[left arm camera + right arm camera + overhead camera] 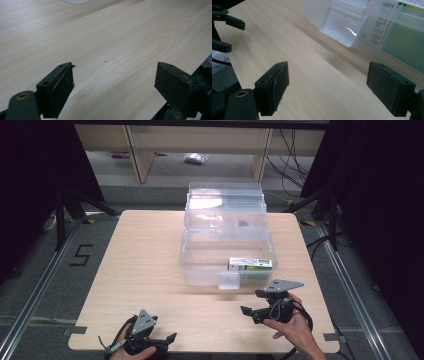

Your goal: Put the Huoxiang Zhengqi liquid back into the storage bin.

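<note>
My right hand-held gripper (248,311) sits low over the pale wooden table (145,260), its jaws spread wide with nothing between them, pointing across toward my left. Just beyond it stands the clear plastic storage box with its hinged lid thrown back (200,252); its translucent front latch (342,23) hangs down near the front wall, close ahead of my right jaws. Inside the box, against the front right corner, lies a green-and-white cardboard carton (250,264). My left hand-held gripper (167,338) rests by the near edge of the table, well apart from the box, and it too is fully open and empty.

What worries me is the light, slippery box. If I push on the latch or the lid with one hand only, I judge the whole box could skate away across the smooth wood, since nothing is bracing it. The lid leans back behind the box; tugged off-centre, it might twist rather than fold down. My left is also close to the table's edge and could clip it.
</note>
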A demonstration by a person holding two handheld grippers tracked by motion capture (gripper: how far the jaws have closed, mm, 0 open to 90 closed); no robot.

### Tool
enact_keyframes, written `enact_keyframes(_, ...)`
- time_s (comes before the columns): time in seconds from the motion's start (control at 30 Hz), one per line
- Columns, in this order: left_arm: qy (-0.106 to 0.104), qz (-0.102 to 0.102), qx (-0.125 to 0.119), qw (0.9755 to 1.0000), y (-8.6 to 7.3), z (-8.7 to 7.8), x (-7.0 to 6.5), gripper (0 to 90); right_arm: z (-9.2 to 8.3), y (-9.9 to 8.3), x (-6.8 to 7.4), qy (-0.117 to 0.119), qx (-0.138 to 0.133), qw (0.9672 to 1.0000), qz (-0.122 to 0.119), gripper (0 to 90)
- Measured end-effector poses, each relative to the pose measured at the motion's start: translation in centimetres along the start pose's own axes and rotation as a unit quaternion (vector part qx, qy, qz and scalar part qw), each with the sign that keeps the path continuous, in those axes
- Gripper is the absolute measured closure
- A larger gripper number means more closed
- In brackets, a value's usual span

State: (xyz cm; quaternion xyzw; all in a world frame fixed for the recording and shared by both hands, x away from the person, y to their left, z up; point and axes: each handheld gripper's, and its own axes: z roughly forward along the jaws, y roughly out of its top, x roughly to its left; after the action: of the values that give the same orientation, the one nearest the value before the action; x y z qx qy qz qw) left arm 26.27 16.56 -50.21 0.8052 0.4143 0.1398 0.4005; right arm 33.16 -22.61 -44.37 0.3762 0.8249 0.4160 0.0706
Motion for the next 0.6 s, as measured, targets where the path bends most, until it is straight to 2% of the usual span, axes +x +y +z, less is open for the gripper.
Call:
enact_keyframes(0.03, 0.000, 0.000, 0.000, 1.0000, 0.0, 0.0, 0.0, 14.9, 0.1, -0.1, -0.3, -0.003, -0.008, 0.9997, -0.022, 19.2)
enact_keyframes(0.07, 0.000, 0.000, -0.001, 1.0000, 0.0, 0.0, 0.0, 14.9, 0.1, -0.4, -0.1, 0.006, -0.002, 1.0000, 0.000, 19.1)
enact_keyframes(0.1, 0.000, 0.000, -0.001, 1.0000, 0.0, 0.0, 0.0, 14.9, 0.1, -0.5, -0.2, -0.002, -0.003, 0.9999, -0.012, 19.1)
enact_keyframes(0.13, 0.000, 0.000, -0.001, 1.0000, 0.0, 0.0, 0.0, 14.9, 0.1, -0.6, -0.1, 0.000, -0.002, 1.0000, -0.002, 19.0)
enact_keyframes(0.17, 0.000, 0.000, -0.001, 1.0000, 0.0, 0.0, 0.0, 14.9, 0.1, -0.6, -0.1, 0.000, -0.002, 1.0000, -0.002, 19.0)
enact_keyframes(0.2, 0.000, 0.001, -0.001, 1.0000, 0.0, 0.0, 0.0, 14.9, 0.1, -0.7, -0.3, -0.003, -0.003, 0.9999, -0.016, 19.1)
enact_keyframes(0.23, 0.000, 0.001, -0.001, 1.0000, 0.0, 0.0, 0.0, 14.9, 0.1, -0.9, 0.0, 0.000, 0.001, 1.0000, 0.005, 19.1)
enact_keyframes(0.27, 0.000, 0.002, -0.001, 1.0000, 0.0, 0.0, 0.0, 14.9, 0.1, -1.1, 0.0, 0.001, 0.006, 1.0000, 0.007, 19.0)
enact_keyframes(0.3, 0.000, 0.002, -0.001, 1.0000, 0.0, 0.0, 0.0, 14.9, 0.3, -1.2, -0.2, 0.000, -0.005, 0.9999, -0.010, 19.1)
enact_keyframes(0.37, -0.001, 0.001, -0.001, 1.0000, 0.0, 0.0, 0.0, 14.9, 0.1, -1.5, 0.0, 0.003, 0.007, 0.9999, 0.010, 19.1)
enact_keyframes(0.4, -0.001, 0.001, -0.001, 1.0000, 0.0, 0.0, 0.0, 14.9, 0.1, -1.5, 0.0, 0.003, 0.007, 0.9999, 0.010, 19.1)
enact_keyframes(0.43, -0.001, 0.002, -0.002, 1.0000, 0.0, 0.0, 0.0, 14.9, 0.2, -1.6, -0.2, 0.000, 0.000, 1.0000, -0.005, 19.0)
enact_keyframes(0.47, -0.001, 0.001, -0.002, 1.0000, 0.0, -0.1, -0.1, 14.9, 0.1, -1.7, 0.0, 0.001, 0.009, 0.9999, 0.009, 19.0)
enact_keyframes(0.5, -0.006, 0.002, -0.001, 1.0000, 0.0, -0.1, 0.0, 14.9, 0.3, -1.9, -0.1, 0.003, 0.002, 1.0000, 0.001, 19.0)
enact_keyframes(0.57, -0.006, 0.002, -0.001, 1.0000, 0.0, -0.1, 0.0, 14.9, 0.2, -2.2, -0.1, 0.004, 0.009, 0.9999, -0.004, 19.0)
enact_keyframes(0.6, -0.004, 0.003, -0.001, 1.0000, 0.0, -0.1, -0.1, 14.9, 0.2, -2.3, 0.0, 0.005, 0.011, 0.9999, 0.002, 19.0)
